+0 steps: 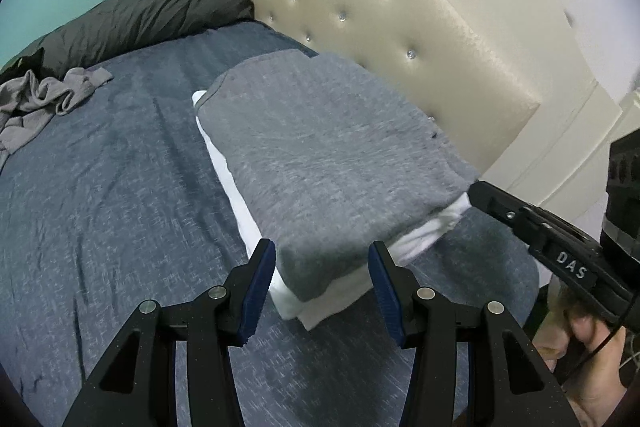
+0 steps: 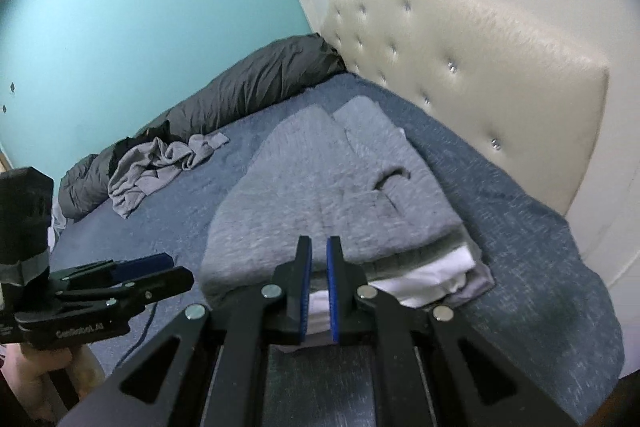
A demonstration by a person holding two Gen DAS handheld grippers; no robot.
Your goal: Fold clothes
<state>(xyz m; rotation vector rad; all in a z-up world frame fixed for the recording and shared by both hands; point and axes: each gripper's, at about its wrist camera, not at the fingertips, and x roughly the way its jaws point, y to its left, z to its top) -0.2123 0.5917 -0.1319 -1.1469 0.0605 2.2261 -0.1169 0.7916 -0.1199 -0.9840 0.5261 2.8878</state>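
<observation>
A folded grey garment tops a stack of folded white clothes on the blue bed cover. My left gripper is open, its blue pads either side of the stack's near corner and holding nothing. My right gripper comes in from the right, its tip against the stack's white layer. In the right wrist view its jaws stand almost together just before the grey garment and the white layers, with nothing seen pinched. The left gripper shows at lower left. A crumpled grey garment lies further away.
A dark pillow or duvet lies along the teal wall. The cream tufted headboard rises right behind the stack. The blue bed cover spreads around it. A person's hand holds the right gripper.
</observation>
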